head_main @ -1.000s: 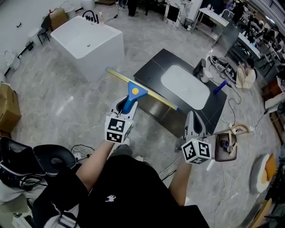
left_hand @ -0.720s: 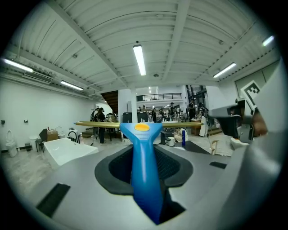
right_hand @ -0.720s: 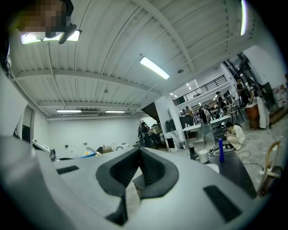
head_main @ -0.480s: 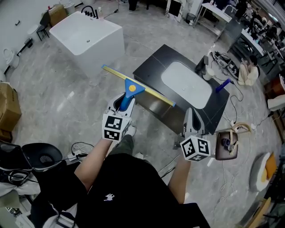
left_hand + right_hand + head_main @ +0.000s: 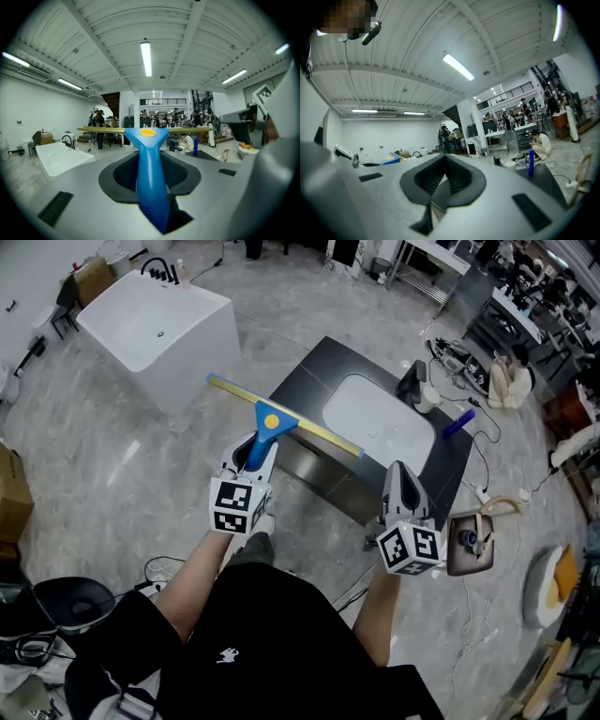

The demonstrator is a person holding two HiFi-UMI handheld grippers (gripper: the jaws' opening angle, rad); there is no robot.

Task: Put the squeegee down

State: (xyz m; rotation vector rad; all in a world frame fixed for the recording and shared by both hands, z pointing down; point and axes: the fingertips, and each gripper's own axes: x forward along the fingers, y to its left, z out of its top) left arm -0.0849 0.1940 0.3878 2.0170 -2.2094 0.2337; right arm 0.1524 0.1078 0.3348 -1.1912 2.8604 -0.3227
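1. The squeegee (image 5: 270, 427) is held in the air by the left gripper (image 5: 251, 454), over the floor just short of the black counter (image 5: 309, 381). In the head view its 4 o'clock blade tip overlaps the counter's near edge.
2. In the left gripper view the jaws are seen part-way closed and clamped on the blue handle (image 5: 150, 178), which fills the gap between the pads.
3. The right gripper (image 5: 401, 482) is held at 4 o'clock of the squeegee, well apart from it. Its jaws are drawn together in the right gripper view (image 5: 443, 173), with nothing between them.
4. Orientation: in the head view the handle points away from the person towards 1 o'clock. The yellow blade, the long axis, runs crosswise from 10 o'clock to 4 o'clock, and it is seen lying level in the left gripper view.
5. Risk, as judged: the wide blade could be knocked against the counter's front edge if it is brought in too low.
6. Risk: if the handle is released before the counter is reached, a fall to the floor would be likely.
7. Risk: if it is set with too much blade overhanging the edge, it could be tipped off. If placed over the white basin (image 5: 380, 423), it could slide in.
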